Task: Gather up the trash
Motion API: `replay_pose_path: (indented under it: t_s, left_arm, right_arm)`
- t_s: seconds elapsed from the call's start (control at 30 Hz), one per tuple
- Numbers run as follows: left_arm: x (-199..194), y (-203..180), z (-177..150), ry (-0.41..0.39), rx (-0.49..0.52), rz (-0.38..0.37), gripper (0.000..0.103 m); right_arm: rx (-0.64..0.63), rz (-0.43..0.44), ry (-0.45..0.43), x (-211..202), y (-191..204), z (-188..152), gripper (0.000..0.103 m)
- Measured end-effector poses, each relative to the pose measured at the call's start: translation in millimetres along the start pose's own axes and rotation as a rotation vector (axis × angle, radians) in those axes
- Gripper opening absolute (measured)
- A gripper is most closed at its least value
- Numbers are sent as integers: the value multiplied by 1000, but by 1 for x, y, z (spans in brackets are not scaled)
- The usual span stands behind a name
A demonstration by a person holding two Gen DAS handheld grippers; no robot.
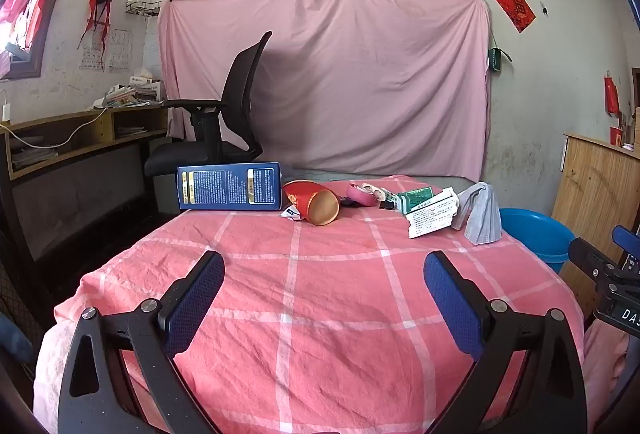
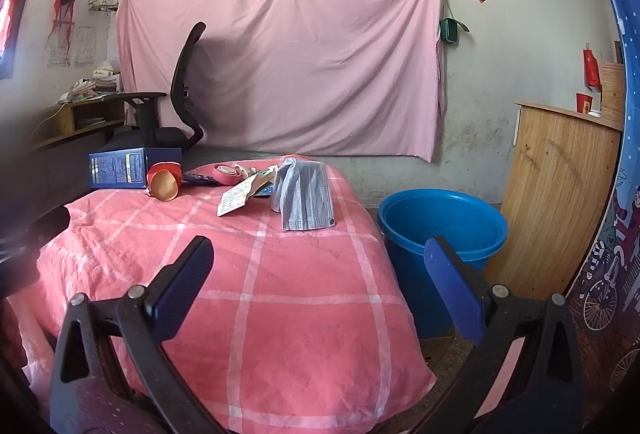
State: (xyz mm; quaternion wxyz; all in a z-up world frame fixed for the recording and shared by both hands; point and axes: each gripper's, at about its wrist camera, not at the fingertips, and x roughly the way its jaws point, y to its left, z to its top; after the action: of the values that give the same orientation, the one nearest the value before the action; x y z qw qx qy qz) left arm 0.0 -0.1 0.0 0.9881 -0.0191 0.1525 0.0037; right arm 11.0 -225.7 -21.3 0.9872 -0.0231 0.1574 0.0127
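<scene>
Trash lies along the far side of a table with a pink checked cloth [image 1: 320,294]: a blue box [image 1: 229,186], a red paper cup on its side [image 1: 314,201], a pink tape roll [image 1: 360,194], a green packet [image 1: 418,197], a white leaflet [image 1: 432,216] and a grey face mask [image 1: 480,214]. The right wrist view shows the same box [image 2: 128,168], cup [image 2: 163,181], leaflet [image 2: 236,199] and mask [image 2: 306,200]. A blue bucket [image 2: 442,230] stands on the floor right of the table. My left gripper [image 1: 324,274] and right gripper [image 2: 318,260] are open, empty, well short of the trash.
A black office chair [image 1: 224,122] stands behind the table's left. A wooden desk with shelves [image 1: 72,138] is at the far left. A wooden cabinet [image 2: 560,202] stands right of the bucket. A pink sheet [image 1: 328,74] hangs on the back wall.
</scene>
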Motion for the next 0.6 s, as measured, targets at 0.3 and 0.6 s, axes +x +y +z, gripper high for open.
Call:
replay_pose_path:
  t_s: [0.3, 0.6]
  left_arm:
    - [0, 0, 0, -2, -2, -1, 98]
    - [-1, -2, 0, 1, -2, -4, 98]
  right_arm:
    - [2, 0, -2, 0, 0, 0, 103]
    - [2, 1, 0, 0, 0, -1, 103]
